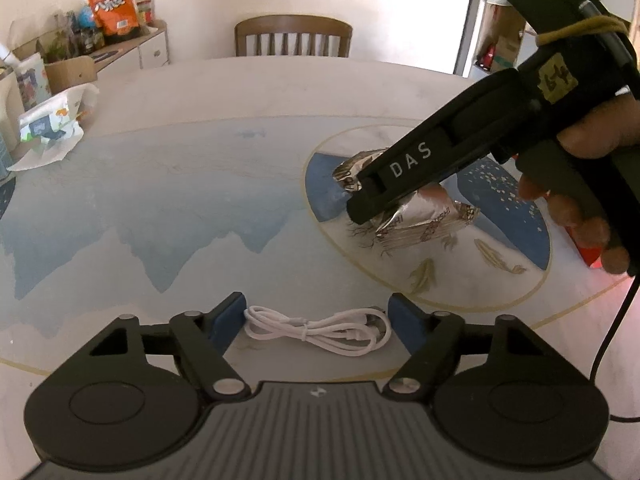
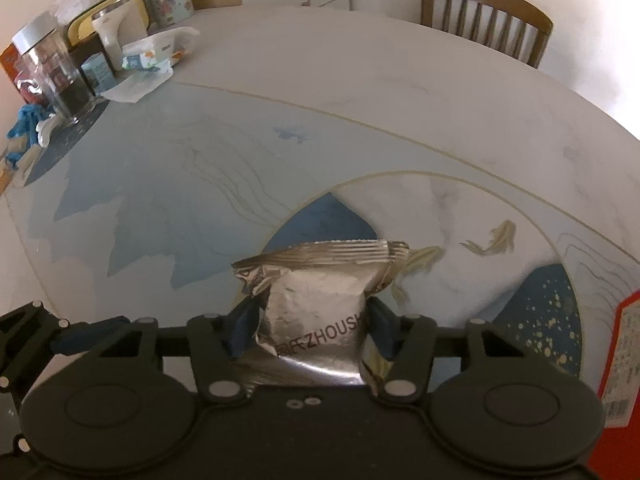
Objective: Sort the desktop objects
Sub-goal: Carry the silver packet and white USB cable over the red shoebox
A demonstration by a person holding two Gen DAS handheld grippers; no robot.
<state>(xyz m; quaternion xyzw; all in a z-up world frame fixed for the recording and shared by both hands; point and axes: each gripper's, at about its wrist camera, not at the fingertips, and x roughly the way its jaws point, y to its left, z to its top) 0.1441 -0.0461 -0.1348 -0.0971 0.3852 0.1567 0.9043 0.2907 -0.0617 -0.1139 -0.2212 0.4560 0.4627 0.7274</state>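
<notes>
Blue pads of the left gripper (image 1: 316,320) stand on either side of a coiled white cable (image 1: 318,327) lying on the table (image 1: 160,208). Its long axis runs straight across from one pad to the other, the bundle tied at its middle, loops fanning toward each pad. Both ends of the coil sit just at the pads; whether they press on it cannot be told, and the cable rests flat on the tabletop. This gripper tilts down toward the table from close above.

Ahead and to the right of those pads, the right gripper (image 2: 310,330) comes down steeply from the upper right, a hand (image 1: 592,184) wrapped around its black handle. In the right wrist view its two blue pads pinch a silver foil packet (image 2: 316,304) from both sides, the foil creased inward where they bite. That packet's long axis runs away from the gripper, its crimped far seam lying crosswise beyond the fingertips and its near end tucked back between the fingers. It lies over the round blue-and-white patch of the table's pattern.

Right of the right gripper, a red box (image 2: 620,360) sits at the table's edge. Far beyond, a wooden chair (image 1: 293,38) stands at the opposite side.
</notes>
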